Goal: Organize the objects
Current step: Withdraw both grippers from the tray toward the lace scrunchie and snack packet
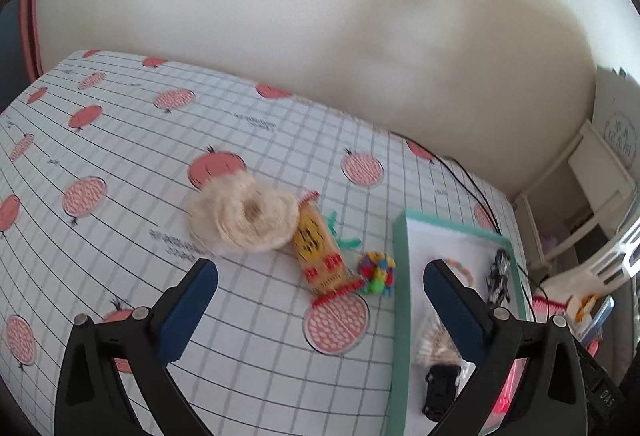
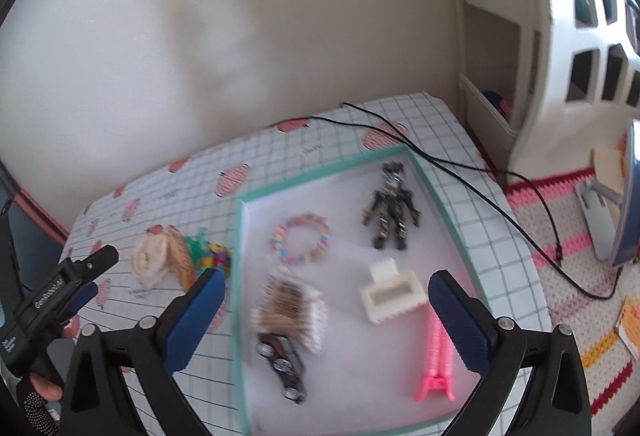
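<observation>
A teal-rimmed white tray (image 2: 241, 260) (image 1: 401, 276) lies on the gridded tablecloth. It holds a black figure (image 2: 390, 212), a bead bracelet (image 2: 301, 238), a white hair claw (image 2: 390, 294), a pink clip (image 2: 436, 360), a bristly brush (image 2: 290, 310) and a black toy car (image 2: 282, 364). Left of the tray lie a cream fluffy scrunchie (image 1: 242, 214), a yellow woven pouch (image 1: 318, 250), a green pipe-cleaner (image 1: 340, 232) and a multicoloured ball (image 1: 376, 272). My left gripper (image 1: 320, 270) hangs open above the pouch and ball. My right gripper (image 2: 326, 290) stands open over the tray.
A black cable (image 2: 480, 192) runs across the table's far right corner. A white toy house (image 2: 580, 36) and a crocheted mat (image 2: 572, 252) lie to the right. The wall is close behind. A hand (image 2: 44, 388) holds the left gripper's body (image 2: 52, 300).
</observation>
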### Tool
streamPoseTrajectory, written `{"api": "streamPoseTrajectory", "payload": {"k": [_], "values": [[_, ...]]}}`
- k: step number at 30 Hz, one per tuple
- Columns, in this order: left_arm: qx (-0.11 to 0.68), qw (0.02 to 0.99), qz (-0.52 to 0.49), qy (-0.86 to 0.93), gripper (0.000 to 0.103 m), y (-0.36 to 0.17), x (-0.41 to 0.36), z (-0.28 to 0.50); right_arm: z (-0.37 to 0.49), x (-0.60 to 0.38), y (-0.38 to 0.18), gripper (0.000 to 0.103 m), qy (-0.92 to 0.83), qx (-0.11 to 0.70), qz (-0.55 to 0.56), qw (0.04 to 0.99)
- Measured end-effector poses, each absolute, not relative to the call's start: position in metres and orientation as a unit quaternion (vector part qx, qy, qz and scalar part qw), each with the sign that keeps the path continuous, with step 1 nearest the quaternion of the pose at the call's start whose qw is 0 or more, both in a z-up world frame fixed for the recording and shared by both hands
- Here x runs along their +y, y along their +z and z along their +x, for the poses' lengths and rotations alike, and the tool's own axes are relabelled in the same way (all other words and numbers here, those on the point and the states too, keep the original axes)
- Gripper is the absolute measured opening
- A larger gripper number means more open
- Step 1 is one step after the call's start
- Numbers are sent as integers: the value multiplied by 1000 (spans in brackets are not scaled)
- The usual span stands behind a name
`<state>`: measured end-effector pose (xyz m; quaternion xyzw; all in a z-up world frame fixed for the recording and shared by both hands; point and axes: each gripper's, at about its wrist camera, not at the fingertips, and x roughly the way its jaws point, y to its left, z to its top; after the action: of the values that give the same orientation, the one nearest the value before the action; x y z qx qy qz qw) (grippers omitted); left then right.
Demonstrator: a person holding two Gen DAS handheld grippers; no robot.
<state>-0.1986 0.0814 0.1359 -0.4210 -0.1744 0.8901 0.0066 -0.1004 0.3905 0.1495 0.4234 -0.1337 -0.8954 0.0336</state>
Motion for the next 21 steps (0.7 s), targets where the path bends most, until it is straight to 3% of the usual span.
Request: {"api": "streamPoseTrajectory", "payload": {"k": [15,21], "values": [[-214,-43,-424,879,103,129,10,-247,-167,271,131,102,-883,-105,445,110],[-199,-58,-450,869,103,107,7,-273,-188,251,109,92,-877,-79,458,118]]}}
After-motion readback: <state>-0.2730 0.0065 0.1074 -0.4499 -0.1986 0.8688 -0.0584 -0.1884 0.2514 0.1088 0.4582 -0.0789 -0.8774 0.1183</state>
